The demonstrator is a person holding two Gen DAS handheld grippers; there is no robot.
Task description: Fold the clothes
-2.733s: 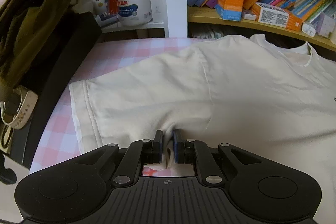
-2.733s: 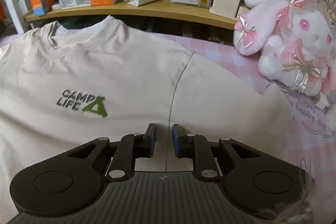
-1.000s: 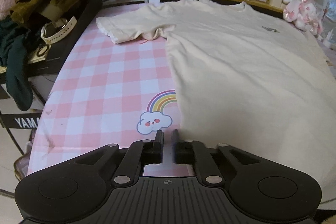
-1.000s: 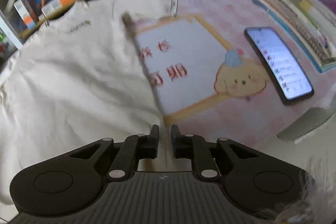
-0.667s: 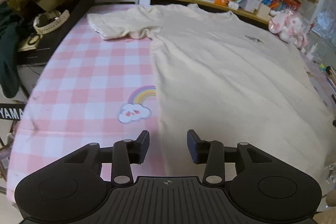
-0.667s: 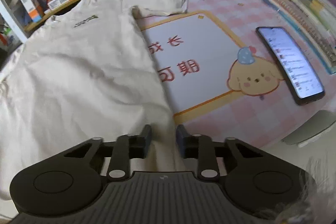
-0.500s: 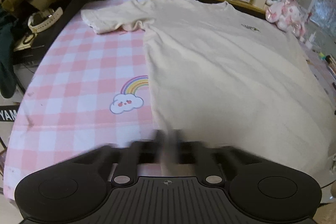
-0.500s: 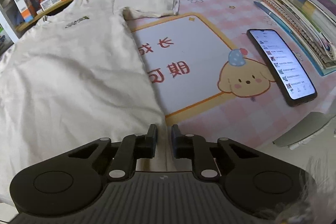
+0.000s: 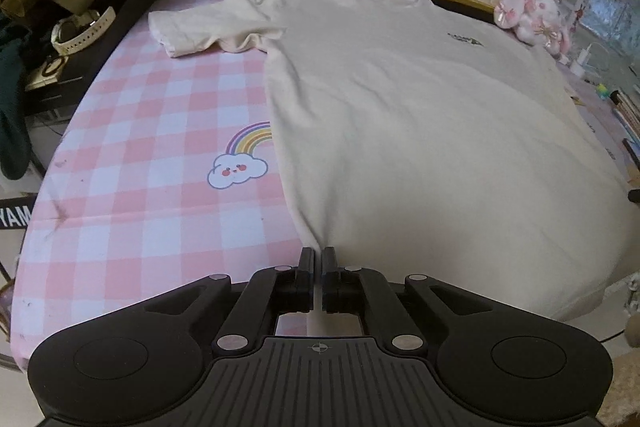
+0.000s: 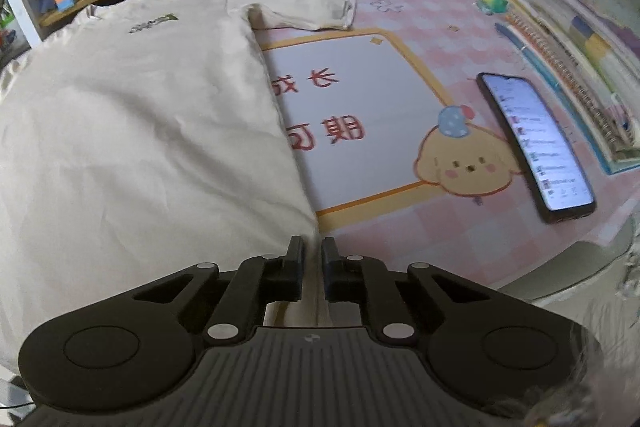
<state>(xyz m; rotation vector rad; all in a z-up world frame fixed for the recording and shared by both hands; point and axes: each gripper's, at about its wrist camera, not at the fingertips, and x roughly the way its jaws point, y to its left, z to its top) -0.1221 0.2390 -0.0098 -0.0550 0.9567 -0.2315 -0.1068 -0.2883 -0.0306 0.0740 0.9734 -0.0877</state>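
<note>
2 views: we see left gripper [image 9: 318, 255] clamping T-shirt [image 9: 420, 131] hem beside rainbow print [image 9: 250, 139]; right gripper [image 10: 312, 247] closing on hem, phone [image 10: 534, 143] only there.

We are looking along two matching black tools. The left gripper [image 9: 319, 254] is showing a wide, matte plastic body with a ribbed centre panel, a small white crosshair mark near its far edge, and a shallow round recess on each side. Silver screw heads are sitting at the pivots of its angled linkage arms, which are running to two short, blocky fingers. The right gripper [image 10: 311, 246] is carrying the same ribbing, recesses, screws and crosshair.
</note>
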